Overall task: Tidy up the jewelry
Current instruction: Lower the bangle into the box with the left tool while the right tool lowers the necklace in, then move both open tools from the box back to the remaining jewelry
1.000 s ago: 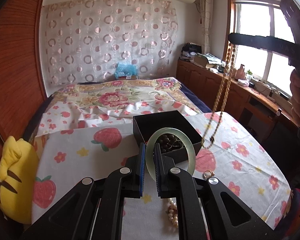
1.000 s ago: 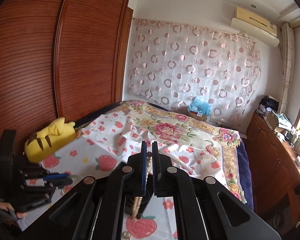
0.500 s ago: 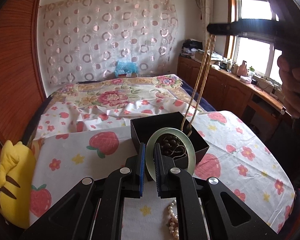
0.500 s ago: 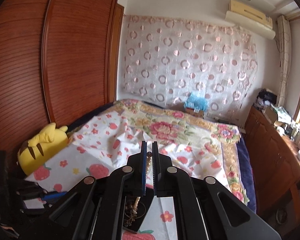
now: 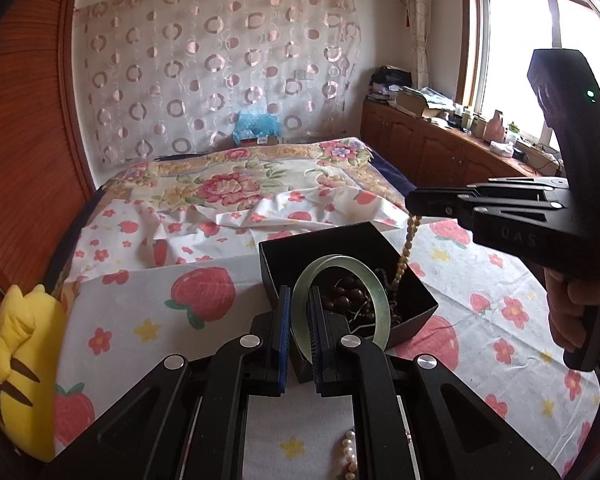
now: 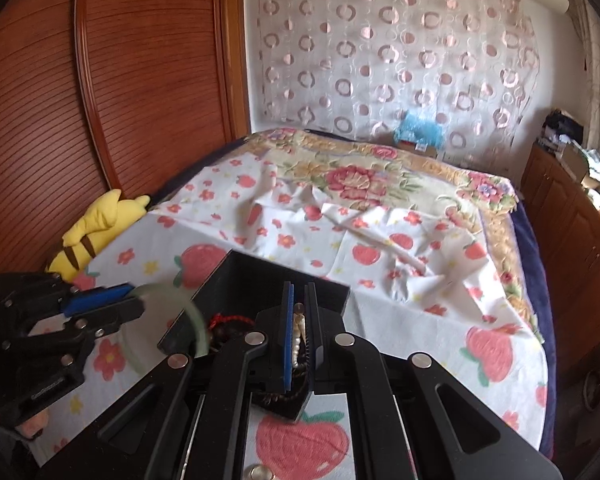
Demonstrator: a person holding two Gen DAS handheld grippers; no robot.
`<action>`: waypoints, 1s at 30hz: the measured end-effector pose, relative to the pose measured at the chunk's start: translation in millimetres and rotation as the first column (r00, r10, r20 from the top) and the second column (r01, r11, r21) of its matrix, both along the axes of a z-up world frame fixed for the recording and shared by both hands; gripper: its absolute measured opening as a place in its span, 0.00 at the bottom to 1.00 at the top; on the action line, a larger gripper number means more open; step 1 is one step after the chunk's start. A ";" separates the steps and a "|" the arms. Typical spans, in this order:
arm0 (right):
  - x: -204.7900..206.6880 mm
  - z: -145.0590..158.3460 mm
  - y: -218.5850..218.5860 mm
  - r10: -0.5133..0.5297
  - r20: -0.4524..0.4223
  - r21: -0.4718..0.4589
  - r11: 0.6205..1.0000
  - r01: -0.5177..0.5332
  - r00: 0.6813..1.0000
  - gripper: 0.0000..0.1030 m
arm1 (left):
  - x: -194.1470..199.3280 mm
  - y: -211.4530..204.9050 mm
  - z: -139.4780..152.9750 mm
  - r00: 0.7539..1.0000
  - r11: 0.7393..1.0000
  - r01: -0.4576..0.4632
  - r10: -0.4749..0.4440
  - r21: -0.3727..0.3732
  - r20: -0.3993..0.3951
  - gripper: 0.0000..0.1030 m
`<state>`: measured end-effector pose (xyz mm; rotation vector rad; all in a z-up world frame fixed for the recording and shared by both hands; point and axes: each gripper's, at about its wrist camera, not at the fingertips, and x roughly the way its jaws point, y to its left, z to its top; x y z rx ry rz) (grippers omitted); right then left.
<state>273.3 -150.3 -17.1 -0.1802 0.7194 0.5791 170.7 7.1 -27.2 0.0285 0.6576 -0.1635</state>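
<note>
A: What are the fingers doing?

B: The left gripper (image 5: 298, 334) pinches a green jade bangle (image 5: 342, 300) upright at the black box's (image 5: 332, 244) near rim. The right gripper (image 6: 299, 332), at three o'clock, pinches a bead necklace (image 5: 406, 250) hanging into it.

A: Anything outside?

B: Pearls (image 5: 350, 454) on the bed (image 5: 148, 320), six o'clock.

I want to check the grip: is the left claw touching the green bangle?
Touching. The left wrist view shows the left claw shut on the green bangle, pads pressing its rim.
</note>
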 end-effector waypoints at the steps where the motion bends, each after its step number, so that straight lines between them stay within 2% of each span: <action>1: -0.9 -0.6 -1.9 0.002 -0.004 0.008 1.000 -0.002 1.000 0.06 | 2.4 -1.2 -1.2 1.000 1.000 -0.001 0.001 0.004 -0.003 0.07; 16: -22.1 -6.7 -30.0 0.029 -0.003 0.026 0.999 -0.029 1.000 0.06 | 32.4 -23.0 -9.9 1.000 0.999 0.008 -0.007 0.046 -0.016 0.07; 25: -23.8 13.8 -19.5 0.079 0.028 0.075 0.994 -0.081 0.996 0.07 | 42.4 -23.0 -16.8 0.999 0.999 -0.006 0.007 0.054 -0.032 0.07; 28: -22.2 17.4 -20.3 0.058 0.029 0.085 0.995 -0.060 0.998 0.35 | 44.5 -20.7 -18.7 0.999 0.999 -0.010 0.012 0.053 -0.038 0.07; 30: -20.5 19.4 -20.6 0.054 0.023 0.089 0.994 -0.055 0.998 0.37 | 45.4 -19.7 -19.2 0.999 0.999 -0.010 0.012 0.051 -0.039 0.07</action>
